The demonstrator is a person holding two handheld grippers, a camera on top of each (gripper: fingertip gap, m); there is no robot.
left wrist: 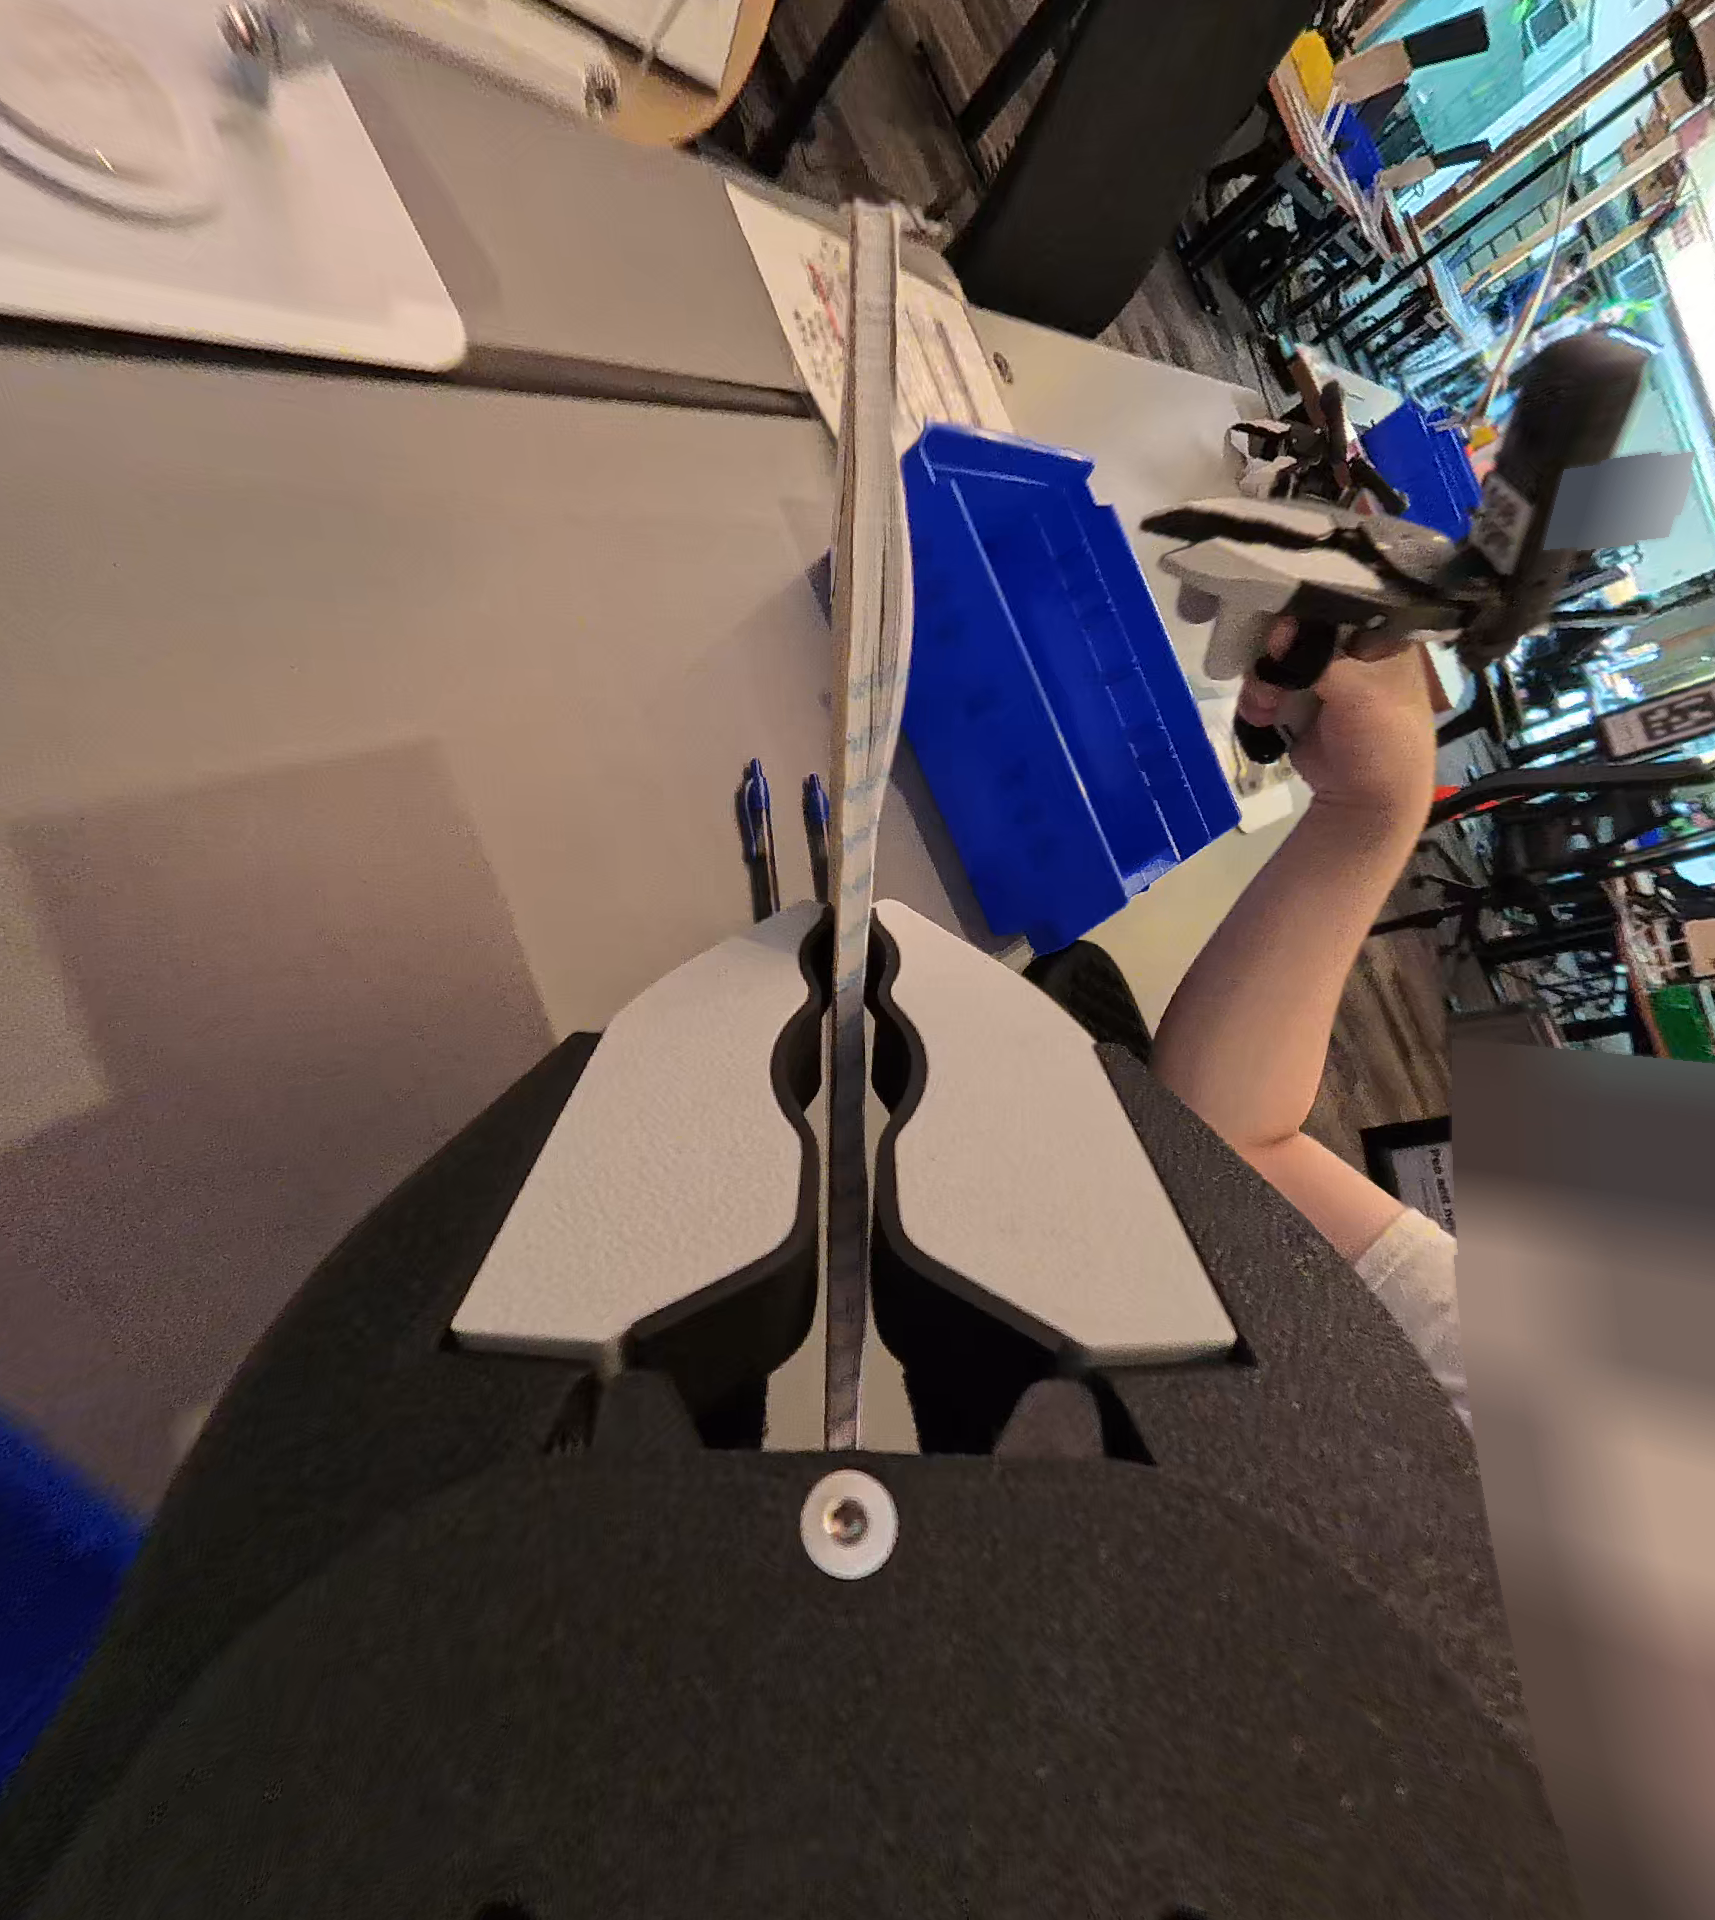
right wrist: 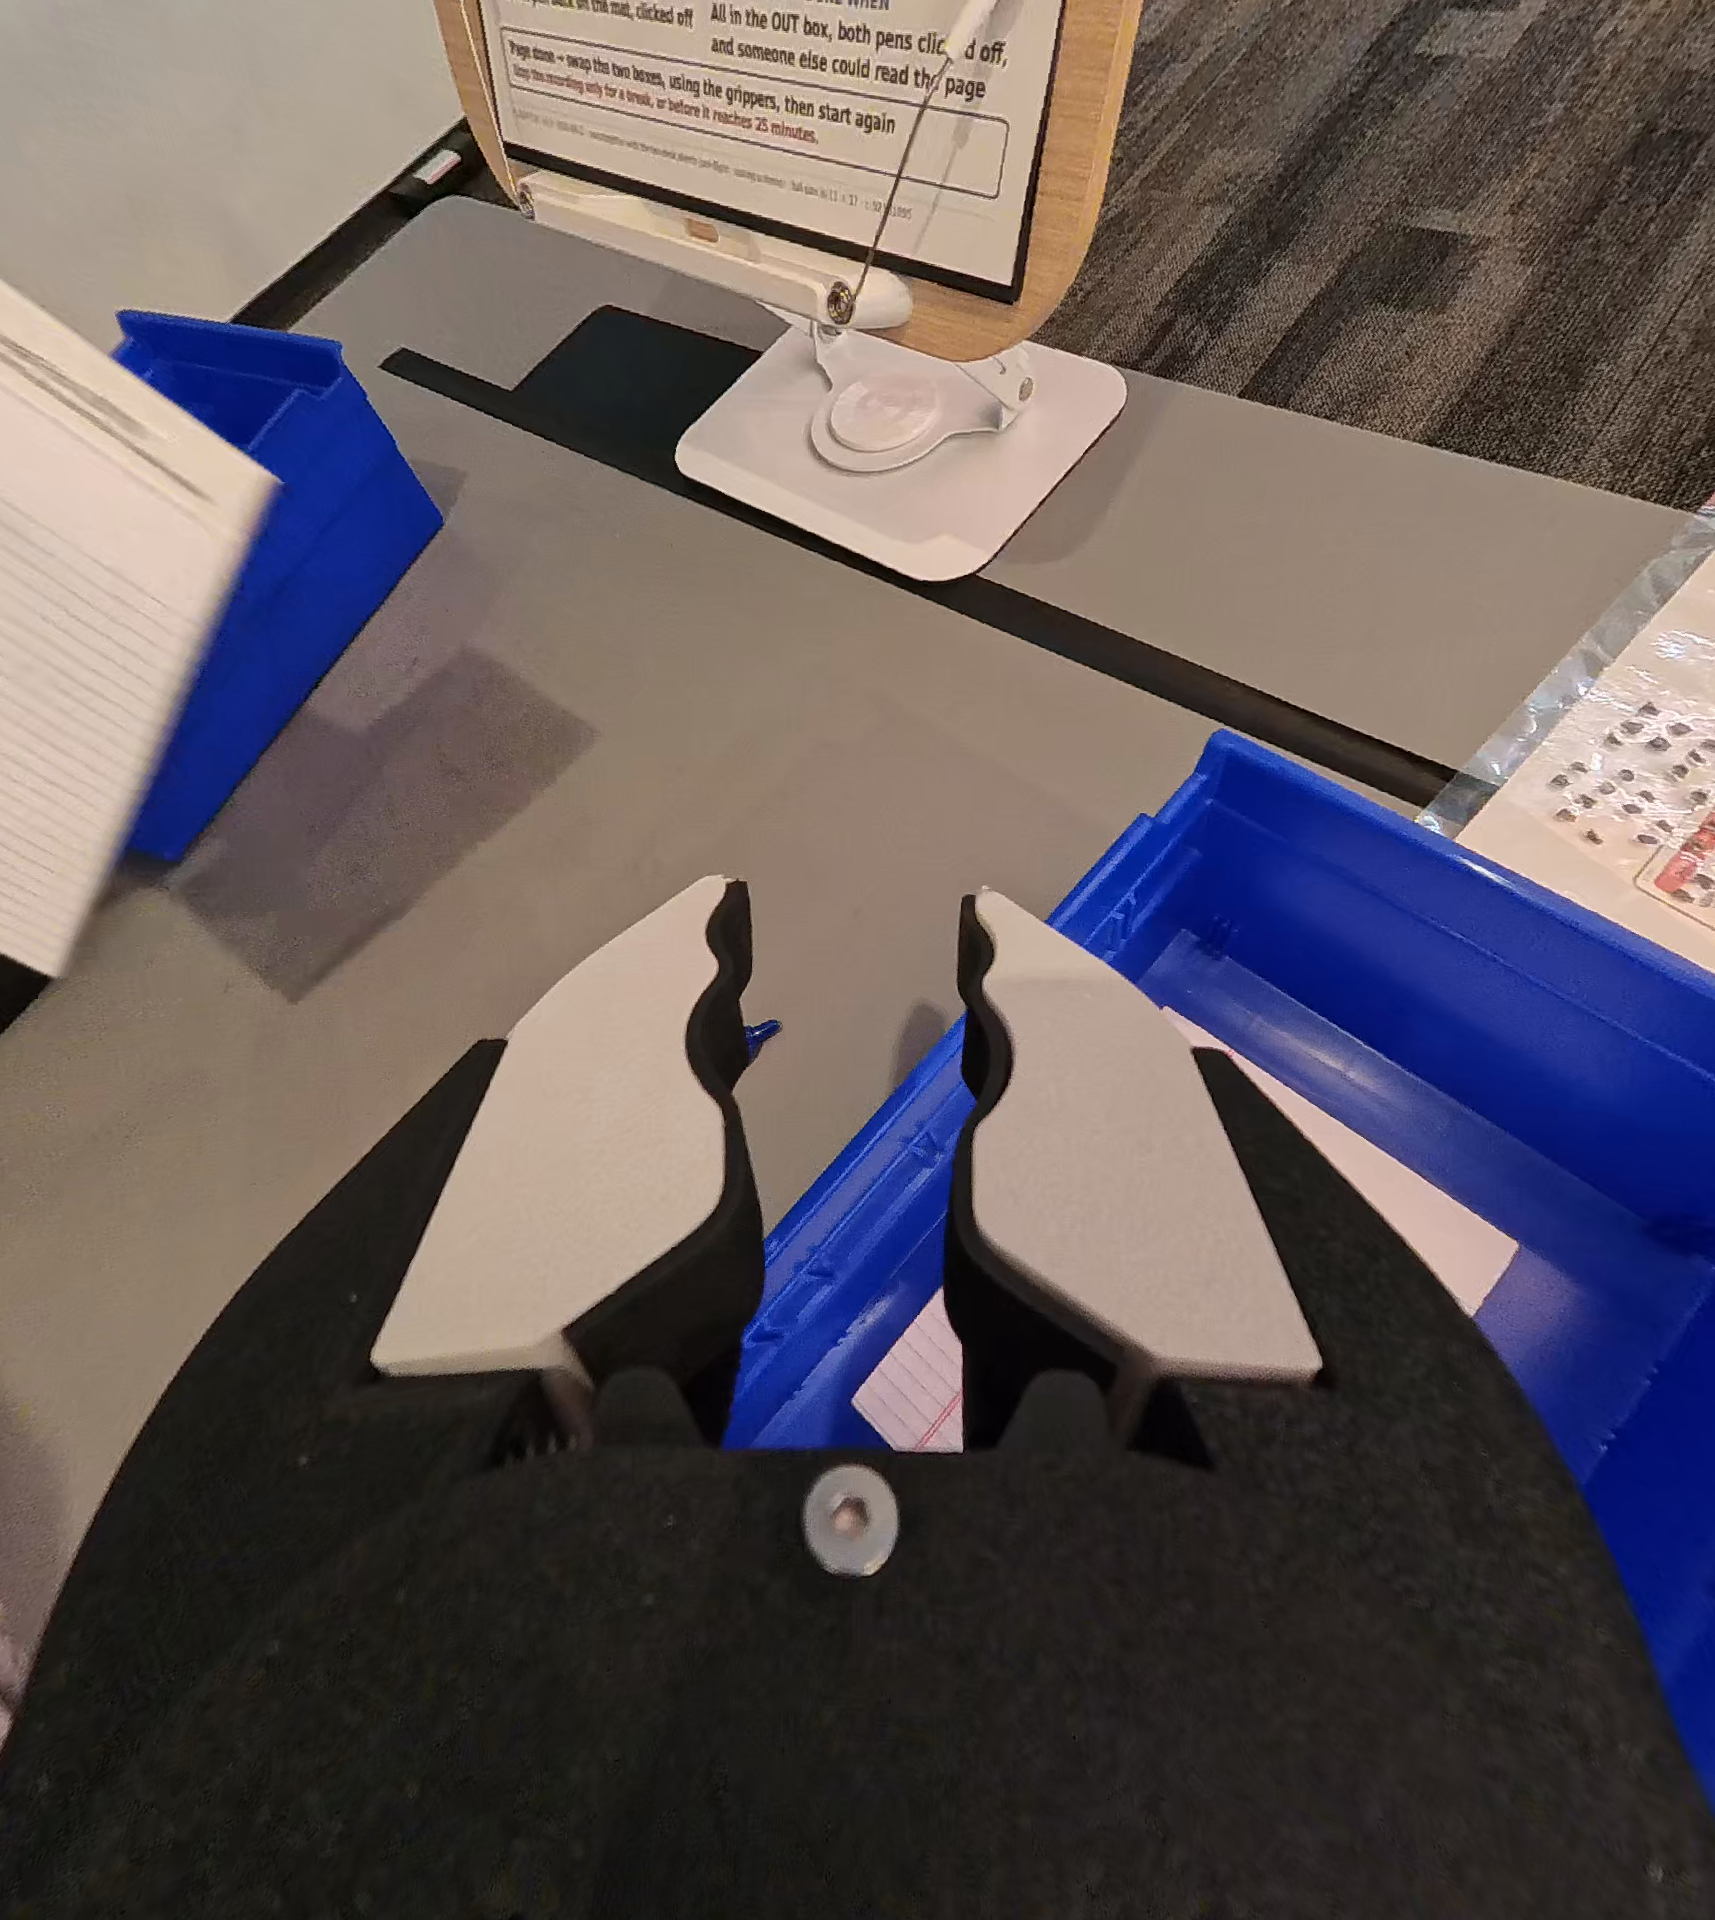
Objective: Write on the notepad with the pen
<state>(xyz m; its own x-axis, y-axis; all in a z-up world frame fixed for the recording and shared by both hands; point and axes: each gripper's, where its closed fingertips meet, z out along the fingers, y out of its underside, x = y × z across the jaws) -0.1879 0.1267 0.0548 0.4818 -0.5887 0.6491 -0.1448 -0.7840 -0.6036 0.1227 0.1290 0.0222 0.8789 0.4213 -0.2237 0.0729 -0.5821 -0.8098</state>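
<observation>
While the left tool (left wrist: 848, 925) stands clamped shut on the edge of a lined notepad (left wrist: 868, 582), the pad is carried clear of the grey bench (left wrist: 313, 623), seen edge-on from the left wrist and projecting straight out beyond the fingertips. In the right wrist view the same notepad (right wrist: 42, 665) appears at the left margin, its ruled white face blurred, in front of a blue plastic bin (right wrist: 313, 540). Two blue pens (left wrist: 759, 821) lie side by side on the bench just beyond the left tool's fingers, just to the left of the pad's edge. The right tool (right wrist: 853, 904) is held with its jaws parted and nothing between them, hovering over the near rim of a second blue bin (right wrist: 1455, 935); a sheet of lined paper (right wrist: 920, 1392) lies in the bottom of that bin, and the tip of one blue pen (right wrist: 765, 1034) shows beside the left finger. Farther back on the bench stands a white stand base (right wrist: 905, 457) carrying a wood-framed instruction board (right wrist: 1081, 208). A printed sheet under clear plastic (right wrist: 1684, 748) lies at the right, behind the second bin
</observation>
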